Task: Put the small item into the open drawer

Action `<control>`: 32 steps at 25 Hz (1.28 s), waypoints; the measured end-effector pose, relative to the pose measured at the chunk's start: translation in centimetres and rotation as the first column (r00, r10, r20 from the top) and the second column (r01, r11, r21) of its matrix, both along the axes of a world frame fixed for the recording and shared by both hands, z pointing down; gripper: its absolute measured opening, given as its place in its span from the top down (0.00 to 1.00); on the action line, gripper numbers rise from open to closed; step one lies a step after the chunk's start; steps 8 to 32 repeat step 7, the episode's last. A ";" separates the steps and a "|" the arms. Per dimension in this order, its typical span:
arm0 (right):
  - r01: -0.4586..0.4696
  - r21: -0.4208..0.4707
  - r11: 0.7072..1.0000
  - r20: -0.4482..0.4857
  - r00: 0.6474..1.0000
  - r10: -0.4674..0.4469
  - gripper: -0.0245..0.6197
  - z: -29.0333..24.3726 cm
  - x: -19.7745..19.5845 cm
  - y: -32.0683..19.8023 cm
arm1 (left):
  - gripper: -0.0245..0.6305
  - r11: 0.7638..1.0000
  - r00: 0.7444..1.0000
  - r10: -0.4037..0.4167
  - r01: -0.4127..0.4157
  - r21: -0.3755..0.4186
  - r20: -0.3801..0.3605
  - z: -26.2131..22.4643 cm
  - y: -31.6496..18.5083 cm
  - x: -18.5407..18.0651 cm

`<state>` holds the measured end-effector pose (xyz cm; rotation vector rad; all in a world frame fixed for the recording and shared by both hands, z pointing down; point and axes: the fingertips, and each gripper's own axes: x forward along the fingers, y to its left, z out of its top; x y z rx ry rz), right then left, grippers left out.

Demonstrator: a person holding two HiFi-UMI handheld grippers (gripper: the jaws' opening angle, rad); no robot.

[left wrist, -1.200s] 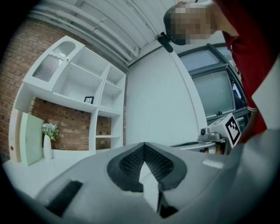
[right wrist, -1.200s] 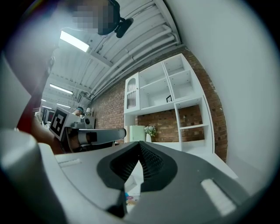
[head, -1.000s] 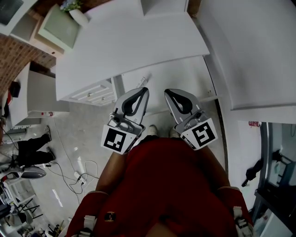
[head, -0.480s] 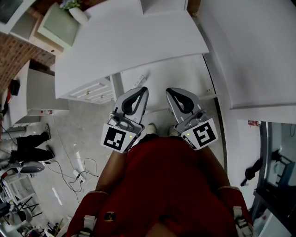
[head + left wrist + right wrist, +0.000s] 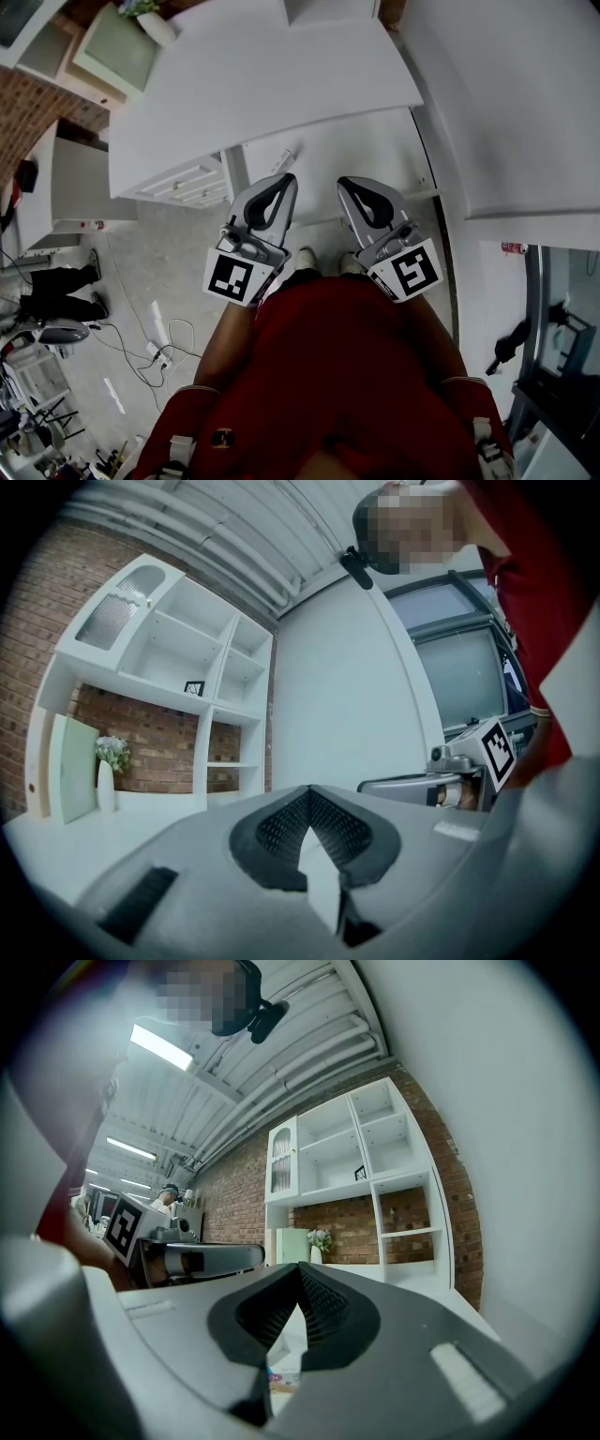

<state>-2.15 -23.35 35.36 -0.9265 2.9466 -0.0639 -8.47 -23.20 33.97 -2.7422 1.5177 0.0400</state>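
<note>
White furniture against a brick wall point(image 5: 19, 696) fills the room ahead of you, with a broad white desk point(image 5: 272, 84) directly below your head.

Your left gripper point(image 5: 285, 180) has its jaws pressed together at the tips, and nothing sits between them. Your right gripper point(image 5: 345, 184) looks the same: tips meeting, nothing held. You hold the two side by side, close to your red shirt point(image 5: 347, 375), both pointing away from you toward the desk.

Just past their tips, the open drawer point(image 5: 375, 159) sticks out from under the desk edge, showing its pale bottom. The small item point(image 5: 285, 157), a short light tube, lies tilted on that bottom near the drawer's far left corner. It sits just beyond your left gripper's tip, apart from it, and farther from your right gripper.

To the left of the drawer stands a white cabinet point(image 5: 183, 187) with shut drawer fronts. Farther out on the desk's far corner is a vase with flowers point(image 5: 155, 28). Cables point(image 5: 159, 347) trail over the grey floor point(image 5: 159, 272) on your left, where another person point(image 5: 56, 291) stands.
</note>
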 end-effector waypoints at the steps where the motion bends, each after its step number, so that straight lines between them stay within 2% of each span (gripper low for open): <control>1: 0.000 0.000 1.000 -0.001 1.000 0.000 0.95 0.0 0.0 0.0 | 0.95 1.000 1.000 -0.001 0.001 0.000 0.000 0.1 0.0 0.0; 32: 0.000 -0.002 1.000 -0.008 1.000 0.000 0.95 0.3 -0.5 -0.1 | 0.95 1.000 1.000 -0.005 0.005 -0.008 0.004 0.7 -0.2 -0.7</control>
